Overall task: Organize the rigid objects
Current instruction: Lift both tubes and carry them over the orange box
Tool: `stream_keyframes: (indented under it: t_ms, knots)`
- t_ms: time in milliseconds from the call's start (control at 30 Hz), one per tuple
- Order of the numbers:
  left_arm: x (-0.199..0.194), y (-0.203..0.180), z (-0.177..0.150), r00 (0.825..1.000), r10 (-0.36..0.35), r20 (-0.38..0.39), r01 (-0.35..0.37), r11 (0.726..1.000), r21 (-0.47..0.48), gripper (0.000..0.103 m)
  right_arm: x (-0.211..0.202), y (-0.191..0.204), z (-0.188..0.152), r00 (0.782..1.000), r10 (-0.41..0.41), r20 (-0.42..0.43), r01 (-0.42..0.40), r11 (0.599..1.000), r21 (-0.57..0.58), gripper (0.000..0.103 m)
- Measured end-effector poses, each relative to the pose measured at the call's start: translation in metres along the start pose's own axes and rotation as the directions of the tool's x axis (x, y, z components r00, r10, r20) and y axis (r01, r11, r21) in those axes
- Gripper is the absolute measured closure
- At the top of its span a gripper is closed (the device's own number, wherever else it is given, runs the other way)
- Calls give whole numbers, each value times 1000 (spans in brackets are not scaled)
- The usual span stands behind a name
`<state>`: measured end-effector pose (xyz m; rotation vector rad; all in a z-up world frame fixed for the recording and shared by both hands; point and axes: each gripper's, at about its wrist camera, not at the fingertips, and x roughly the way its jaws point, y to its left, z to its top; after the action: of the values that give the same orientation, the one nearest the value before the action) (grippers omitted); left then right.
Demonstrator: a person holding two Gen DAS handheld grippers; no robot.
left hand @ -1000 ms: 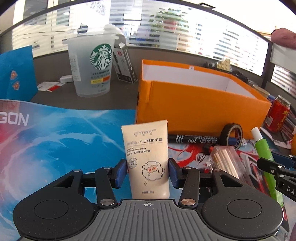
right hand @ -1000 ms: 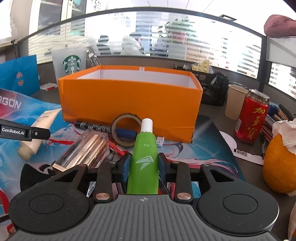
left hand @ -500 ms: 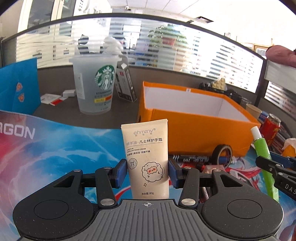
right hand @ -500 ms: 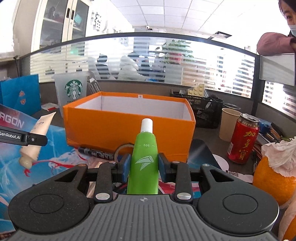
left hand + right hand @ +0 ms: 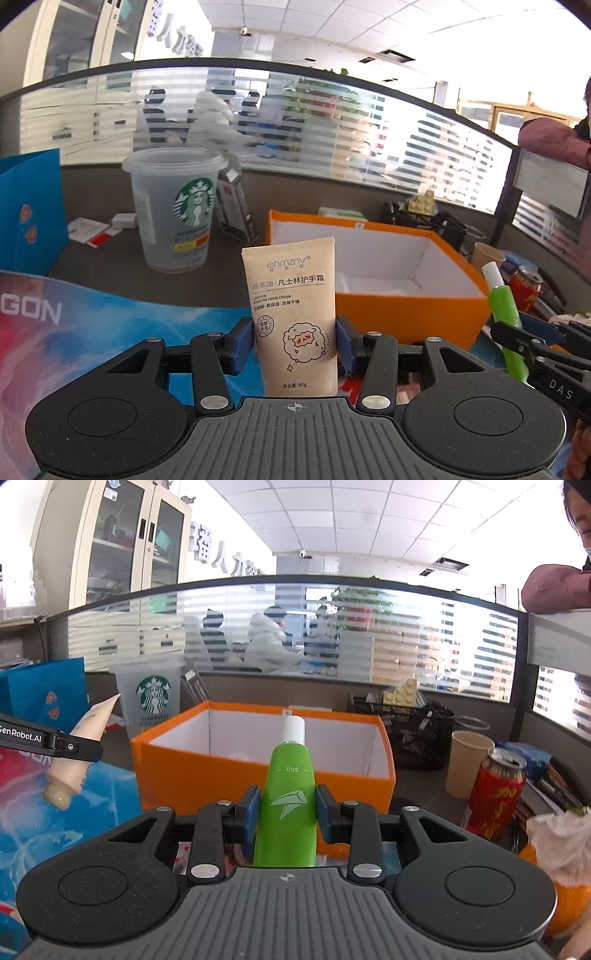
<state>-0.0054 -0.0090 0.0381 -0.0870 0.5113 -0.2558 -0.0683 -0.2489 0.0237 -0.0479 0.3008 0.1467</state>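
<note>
My left gripper [image 5: 294, 345] is shut on a cream hand cream tube [image 5: 293, 314] with a sheep drawing, held up in the air with its flat end forward. My right gripper [image 5: 286, 814] is shut on a green tube [image 5: 288, 797] with a white cap pointing ahead. The open orange box [image 5: 258, 775] with a white inside stands just beyond both tubes, and its orange box front wall [image 5: 406, 317] is below and right of the cream tube. Seen from the left wrist, the green tube [image 5: 504, 314] is at the right; from the right wrist, the cream tube [image 5: 81, 753] hangs at the left.
A clear Starbucks cup [image 5: 173, 210] and a blue paper bag [image 5: 29, 206] stand at the back left. A red can [image 5: 493, 794], a paper cup [image 5: 467, 762], a black mesh basket [image 5: 417, 731] and an orange [image 5: 561, 897] crowd the right. A colourful mat [image 5: 74, 325] lies below.
Both grippers have risen with their tubes. The marker, tape roll and copper item on the mat dropped out of view, and the inside of the orange box now shows.
</note>
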Motion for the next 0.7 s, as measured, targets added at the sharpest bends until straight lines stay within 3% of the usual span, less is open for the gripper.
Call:
stream_keyframes:
  t_ms: [700]
  knots:
    - [37,-31,32,1000,7,-24,-6,998,63,58,24,-13,31,1000,22,0,-22,1000,15,73]
